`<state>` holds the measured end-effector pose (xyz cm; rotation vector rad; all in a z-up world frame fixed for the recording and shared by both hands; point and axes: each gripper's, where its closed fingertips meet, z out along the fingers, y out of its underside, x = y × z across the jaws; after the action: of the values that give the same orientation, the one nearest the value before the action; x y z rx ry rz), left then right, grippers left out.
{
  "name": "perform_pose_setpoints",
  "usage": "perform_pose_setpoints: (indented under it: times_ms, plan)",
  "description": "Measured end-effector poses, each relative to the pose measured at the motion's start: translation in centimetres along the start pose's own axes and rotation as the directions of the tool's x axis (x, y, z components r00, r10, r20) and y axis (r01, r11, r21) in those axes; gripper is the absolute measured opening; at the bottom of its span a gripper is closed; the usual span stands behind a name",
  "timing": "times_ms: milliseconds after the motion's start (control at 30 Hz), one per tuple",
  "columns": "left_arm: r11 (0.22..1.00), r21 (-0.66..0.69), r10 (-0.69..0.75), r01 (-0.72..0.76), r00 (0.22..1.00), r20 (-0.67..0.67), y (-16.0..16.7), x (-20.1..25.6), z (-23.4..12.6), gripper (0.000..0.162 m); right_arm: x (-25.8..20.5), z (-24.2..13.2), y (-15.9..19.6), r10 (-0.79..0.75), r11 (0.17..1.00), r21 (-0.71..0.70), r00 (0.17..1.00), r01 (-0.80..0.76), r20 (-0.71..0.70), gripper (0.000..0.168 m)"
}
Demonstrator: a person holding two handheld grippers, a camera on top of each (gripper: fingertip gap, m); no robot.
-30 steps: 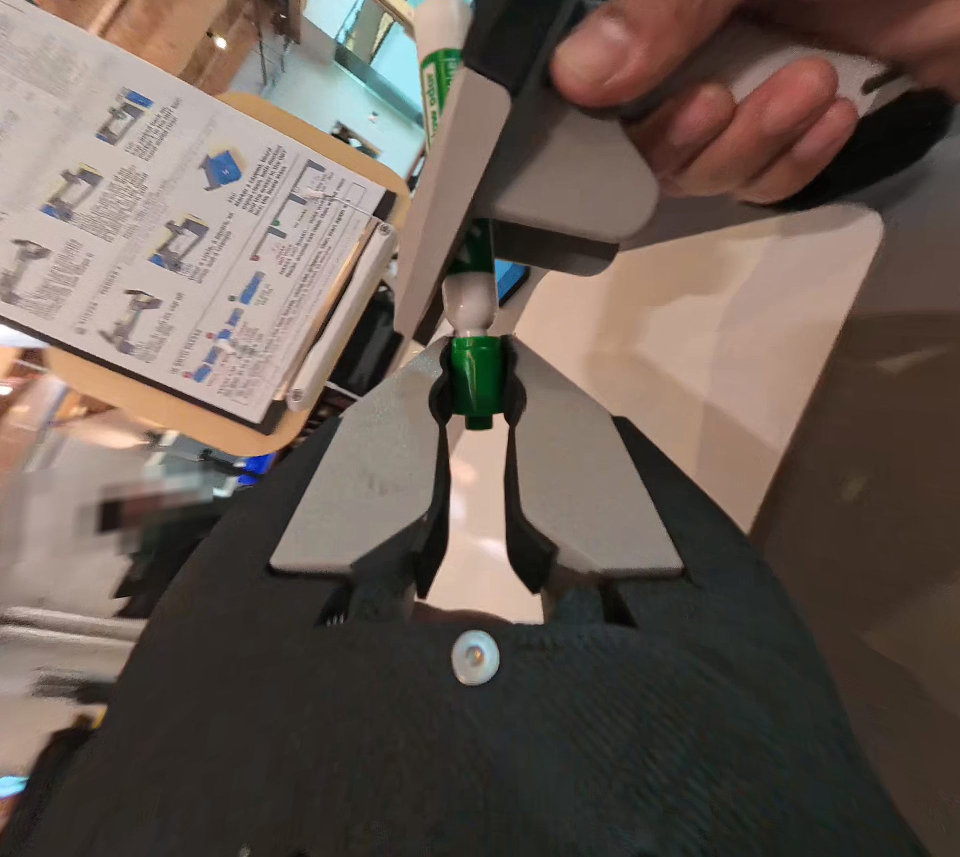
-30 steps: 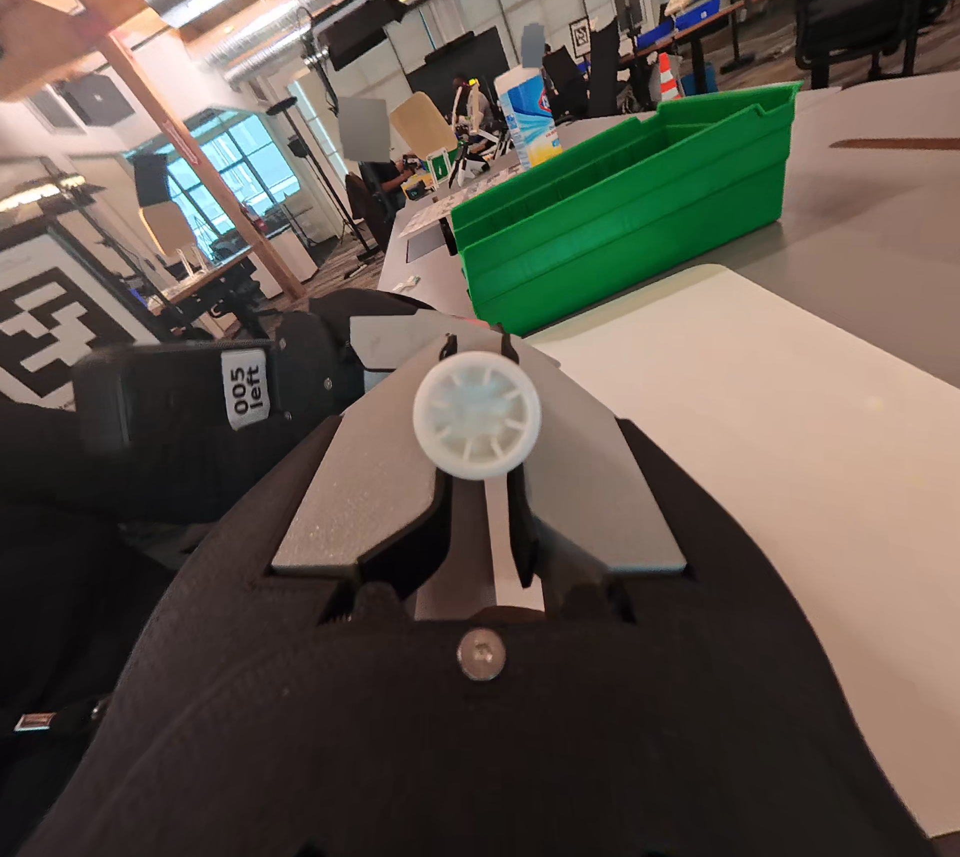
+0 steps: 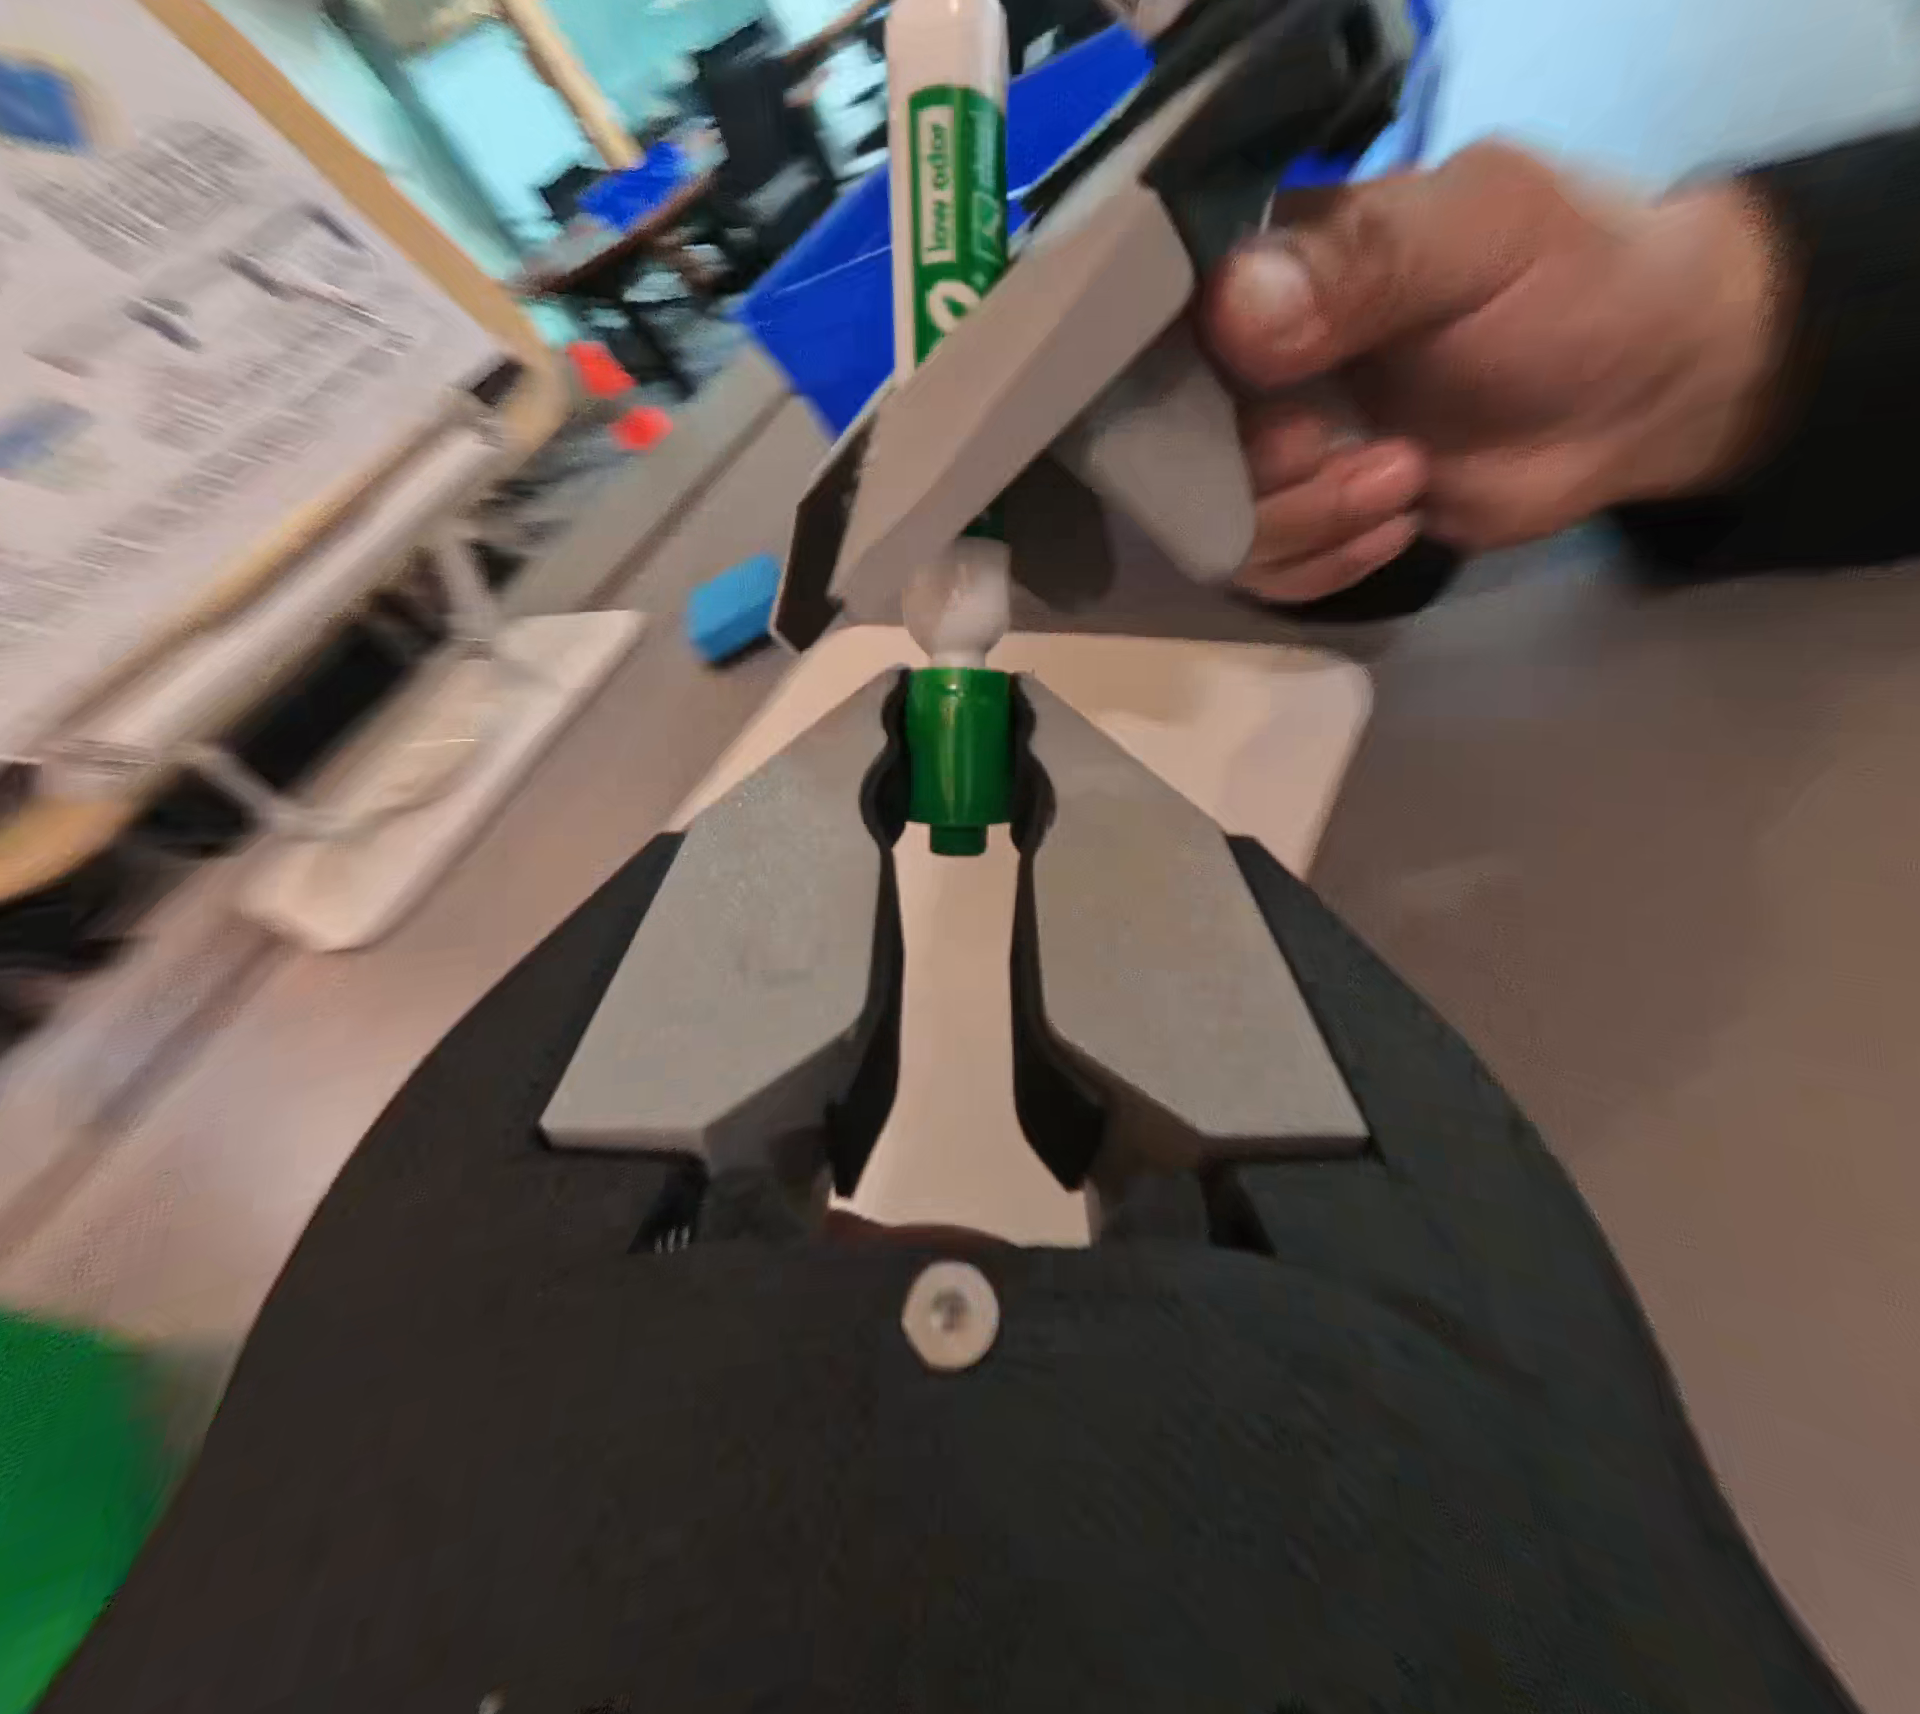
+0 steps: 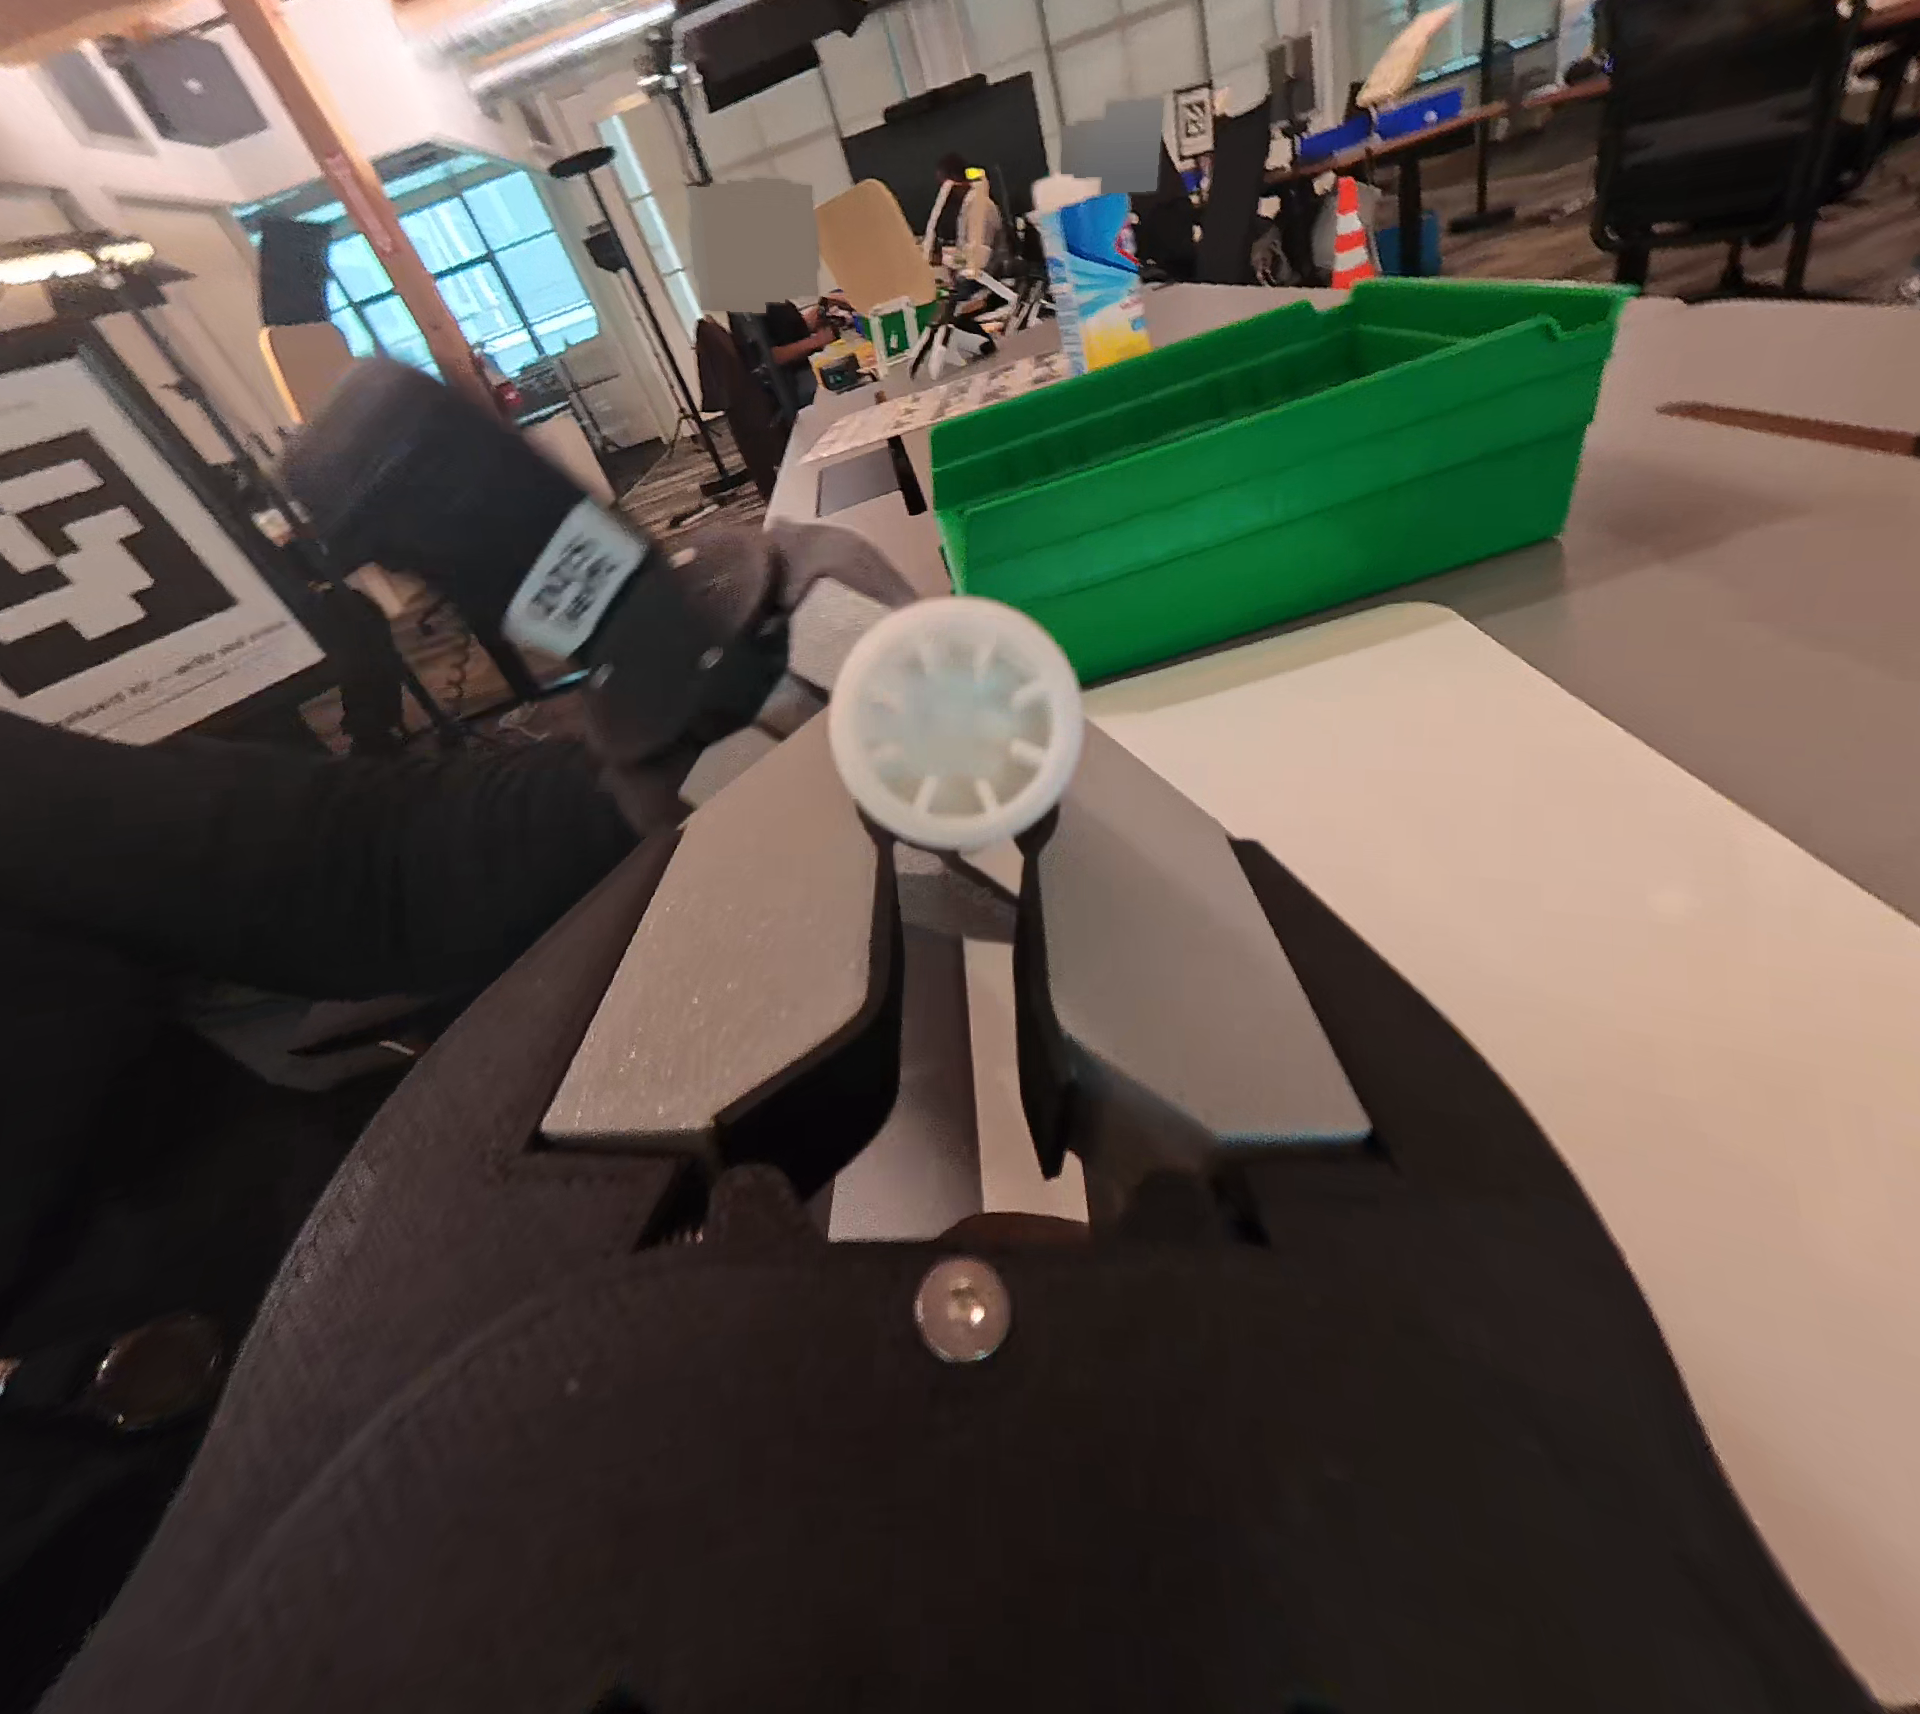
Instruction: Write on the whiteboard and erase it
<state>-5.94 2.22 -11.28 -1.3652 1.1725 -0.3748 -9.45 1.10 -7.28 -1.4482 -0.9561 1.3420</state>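
Both grippers are swinging level now: I'm pinching the green plastic cap [image 3: 954, 755] in my left gripper [image 3: 954, 771], while my right gripper [image 4: 956, 817] is clamping the white-and-green marker barrel [image 3: 951, 178]. Cap and barrel are parting above the white rectangular whiteboard [image 4: 1455, 885] on the grey desk [image 4: 1714, 584]; writing comes next.

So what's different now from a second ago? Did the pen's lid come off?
Not yet. Both grippers swung round together: the left wrist view now looks along the table and shows the whiteboard and a blue eraser. In the right wrist view the green bin has slid rightward. Nothing was grabbed or dropped: the left gripper still pinches the green cap, and the right gripper still holds the marker.
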Motion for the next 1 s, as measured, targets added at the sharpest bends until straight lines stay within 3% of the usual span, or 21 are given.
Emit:
perform_pose_setpoints:
  times_ms: [33,167,267,300,400,467,500,567,600,633,700,800,933,967,1000]
  plan:
    - [0.993,0.023,-0.110,0.113,0.988,-0.105,-0.3,0.7,-0.4,0.014,-0.6,0.1,-0.1,-0.023,1.000,0.002,0.999,0.022,0.024,0.014]
    - [0.926,-0.010,-0.344,0.377,0.834,-0.431,-1.3,3.2,-2.2,0.013,-2.9,0.5,0.1,-0.079,0.997,-0.012,0.989,0.081,0.126,0.013]
    - [0.865,-0.069,-0.444,0.497,0.695,-0.566,-1.8,4.1,-3.4,0.013,-3.9,0.8,0.4,-0.094,0.995,-0.027,0.981,0.100,0.168,0.014]
    - [0.857,-0.066,-0.453,0.511,0.687,-0.569,-1.9,3.8,-3.5,0.014,-3.9,0.9,0.4,-0.094,0.995,-0.023,0.981,0.100,0.168,0.014]
    - [0.926,-0.007,-0.352,0.379,0.853,-0.385,-0.8,2.2,-2.1,0.014,-2.3,0.8,0.4,-0.077,0.996,-0.034,0.993,0.080,0.091,0.014]
    - [0.989,0.034,-0.136,0.142,0.982,-0.134,-0.2,0.3,-1.1,0.014,-0.8,0.5,0.5,-0.034,0.999,-0.037,0.999,0.035,0.027,0.014]
    - [1.000,0.024,0.005,-0.005,1.000,-0.004,0.0,-0.5,-0.8,0.015,-0.3,0.4,0.4,-0.010,1.000,-0.028,1.000,0.010,0.011,0.014]
    - [0.951,-0.090,0.306,-0.294,0.932,0.192,0.8,-1.7,-0.2,0.014,0.7,0.4,0.6,0.013,0.999,-0.036,0.999,-0.014,-0.036,0.014]
    - [0.912,-0.140,0.408,-0.385,0.880,0.241,1.0,-2.0,-0.1,0.014,1.0,0.3,0.7,0.025,0.999,-0.039,0.998,-0.027,-0.052,0.014]
    - [0.906,-0.153,0.423,-0.395,0.871,0.250,1.0,-2.1,0.0,0.014,1.2,0.2,0.7,0.047,0.998,-0.030,0.998,-0.049,-0.052,0.014]
    - [0.957,-0.070,0.290,-0.282,0.939,0.185,0.4,-1.5,-0.1,0.014,0.8,0.0,0.3,0.069,0.998,-0.009,0.997,-0.069,-0.018,0.013]
    - [0.998,0.065,0.010,-0.008,0.999,-0.040,-1.0,0.2,-1.1,0.014,-1.0,0.0,-0.4,0.021,1.000,0.017,0.998,-0.022,0.058,0.014]
    - [0.969,0.107,-0.176,0.223,0.926,-0.334,-1.9,2.5,-2.8,0.014,-2.9,-0.7,-1.9,-0.016,0.995,0.098,0.987,0.000,0.159,0.014]
    - [0.954,0.119,-0.213,0.275,0.901,-0.377,-2.3,2.4,-3.4,0.014,-2.7,-1.6,-2.9,-0.009,0.989,0.150,0.987,-0.016,0.163,0.013]
    - [0.936,0.167,-0.244,0.311,0.911,-0.333,-2.9,1.0,-3.6,0.014,-2.1,-2.2,-3.3,0.002,0.985,0.169,0.990,-0.026,0.141,0.013]
